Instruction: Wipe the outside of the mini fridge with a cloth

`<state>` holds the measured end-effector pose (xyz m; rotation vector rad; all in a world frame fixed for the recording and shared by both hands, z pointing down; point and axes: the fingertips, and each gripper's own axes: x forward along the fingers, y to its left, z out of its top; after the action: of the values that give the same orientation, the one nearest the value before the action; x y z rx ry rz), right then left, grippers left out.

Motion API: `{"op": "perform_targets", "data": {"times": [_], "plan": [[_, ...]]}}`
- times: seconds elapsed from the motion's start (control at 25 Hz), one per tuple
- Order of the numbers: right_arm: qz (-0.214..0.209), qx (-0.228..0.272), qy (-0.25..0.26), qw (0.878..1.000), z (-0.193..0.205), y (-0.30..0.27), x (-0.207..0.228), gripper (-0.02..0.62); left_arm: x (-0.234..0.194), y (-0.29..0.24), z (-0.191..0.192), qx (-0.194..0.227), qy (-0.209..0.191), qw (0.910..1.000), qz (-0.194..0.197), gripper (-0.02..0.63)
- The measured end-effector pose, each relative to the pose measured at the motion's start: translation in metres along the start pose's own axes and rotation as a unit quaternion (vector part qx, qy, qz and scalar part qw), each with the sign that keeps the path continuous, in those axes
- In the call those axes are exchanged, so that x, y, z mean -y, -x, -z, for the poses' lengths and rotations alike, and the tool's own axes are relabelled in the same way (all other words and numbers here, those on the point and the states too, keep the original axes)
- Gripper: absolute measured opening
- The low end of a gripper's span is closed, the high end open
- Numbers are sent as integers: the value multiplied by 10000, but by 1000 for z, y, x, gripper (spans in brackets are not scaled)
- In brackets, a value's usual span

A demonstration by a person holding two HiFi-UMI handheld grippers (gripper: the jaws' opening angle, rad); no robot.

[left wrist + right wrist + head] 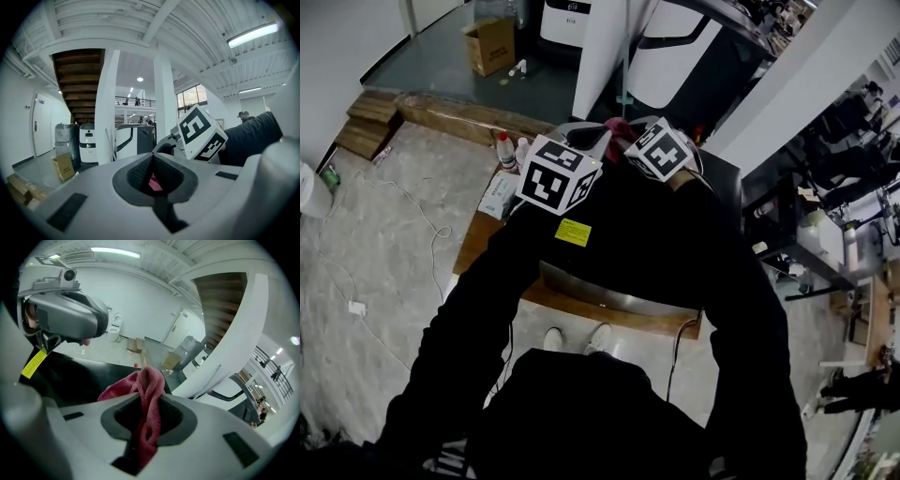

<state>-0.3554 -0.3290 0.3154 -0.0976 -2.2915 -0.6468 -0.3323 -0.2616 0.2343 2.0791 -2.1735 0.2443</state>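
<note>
A red cloth is pinched in my right gripper, bunched above the jaws and hanging down through them. It shows as a red tuft between the two marker cubes in the head view. Under it lies the black top of the mini fridge, mostly hidden by black sleeves in the head view, with a corner showing. My left gripper is shut beside the right one, with only a pink sliver low in the gap. From the right gripper view it hangs above the fridge top.
The fridge stands on a wooden platform. A spray bottle and a small packet sit on its left. A white pillar, a cardboard box and white machines are behind. Cables trail over the floor at left.
</note>
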Motion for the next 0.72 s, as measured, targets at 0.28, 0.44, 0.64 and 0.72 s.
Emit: {"op": "perform_targets", "data": {"times": [0.28,0.44,0.64,0.72], "plan": [[317,-251,-148,9991,39,30,3,84,41,5,1,32,4,9996,267,6],[462,-389,-98,9981,73,55,9,84,77,-2,-3,15,-43,9993,378,6],[563,-468,-238,9970,117,89,21,84,122,-10,-9,32,-50,9991,418,6],[603,-463,-276,9967,133,101,24,84,140,-13,-9,25,-59,9991,427,6]]}}
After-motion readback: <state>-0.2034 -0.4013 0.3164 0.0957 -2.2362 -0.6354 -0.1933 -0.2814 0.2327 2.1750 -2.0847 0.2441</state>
